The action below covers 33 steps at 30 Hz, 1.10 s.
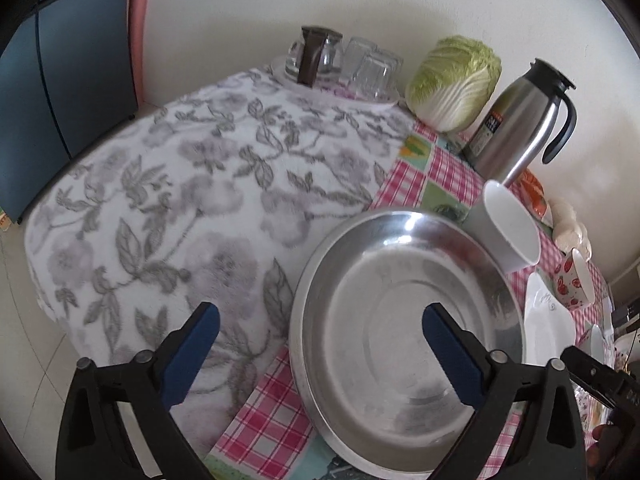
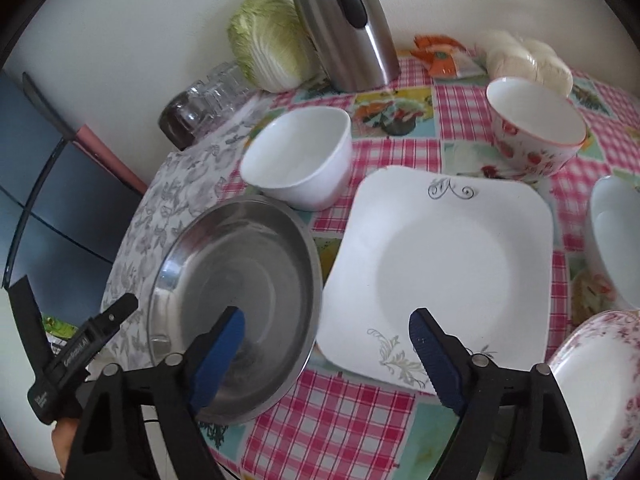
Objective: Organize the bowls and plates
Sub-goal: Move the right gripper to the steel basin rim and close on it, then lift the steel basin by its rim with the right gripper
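Checked tablecloth [image 2: 340, 412] beneath round steel pan [image 2: 236, 280], square white plate [image 2: 444, 268]

A plain cream wall [image 1: 240, 8] backs the table, beside a dark blue cabinet [image 1: 68, 92].

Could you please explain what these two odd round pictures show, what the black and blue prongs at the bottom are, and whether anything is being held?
No robot here: a person holds a two-finger gripper in each hand, and each carries a fisheye camera looking along its fingers. One picture comes from the left gripper, the other from the right gripper. The blue prongs are their fingers. Both stand open and hold nothing.

On the pink checked tablecloth lie a steel basin, a square white plate, a plain white bowl, a strawberry-patterned bowl and a floral plate. Farther back stand a napa cabbage, a steel thermos jug and upturned glasses. A flowered towel covers one side.
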Each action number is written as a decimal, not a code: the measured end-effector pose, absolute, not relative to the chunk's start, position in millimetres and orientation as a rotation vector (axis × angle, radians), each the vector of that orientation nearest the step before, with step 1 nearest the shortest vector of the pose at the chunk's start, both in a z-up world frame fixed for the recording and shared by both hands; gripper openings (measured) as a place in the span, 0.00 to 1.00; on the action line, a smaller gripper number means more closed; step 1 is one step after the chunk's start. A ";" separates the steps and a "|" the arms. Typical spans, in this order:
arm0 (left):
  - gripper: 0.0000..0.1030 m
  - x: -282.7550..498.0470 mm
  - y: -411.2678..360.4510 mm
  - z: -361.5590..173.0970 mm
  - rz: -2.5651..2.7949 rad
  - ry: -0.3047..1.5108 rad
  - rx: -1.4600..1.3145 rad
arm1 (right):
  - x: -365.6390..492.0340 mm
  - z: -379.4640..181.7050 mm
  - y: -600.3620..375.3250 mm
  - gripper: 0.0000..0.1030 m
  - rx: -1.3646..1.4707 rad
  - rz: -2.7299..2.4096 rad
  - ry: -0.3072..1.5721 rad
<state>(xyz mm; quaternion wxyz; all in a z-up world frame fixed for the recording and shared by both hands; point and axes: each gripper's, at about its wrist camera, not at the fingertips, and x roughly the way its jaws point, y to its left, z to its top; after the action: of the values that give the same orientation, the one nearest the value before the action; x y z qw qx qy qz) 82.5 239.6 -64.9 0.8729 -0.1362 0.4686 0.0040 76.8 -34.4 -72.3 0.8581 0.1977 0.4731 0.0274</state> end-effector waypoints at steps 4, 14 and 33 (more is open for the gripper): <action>0.88 87.4 241.2 -78.9 -0.024 1.010 -0.319 | 86.5 -84.1 -32.0 0.64 0.442 0.089 1.014; 0.33 94.1 245.1 -99.7 -0.029 1.052 -0.354 | 100.4 -97.4 -25.0 0.25 0.451 0.117 1.033; 0.18 88.6 282.1 -106.8 0.052 1.040 -0.424 | 112.0 -108.3 11.3 0.15 0.360 0.182 1.074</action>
<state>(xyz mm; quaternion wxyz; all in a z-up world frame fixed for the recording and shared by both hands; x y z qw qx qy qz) 88.6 282.1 -106.8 0.8461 -0.2009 0.4932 0.0246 112.0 11.3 -108.3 0.8401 0.1702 0.5078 0.0860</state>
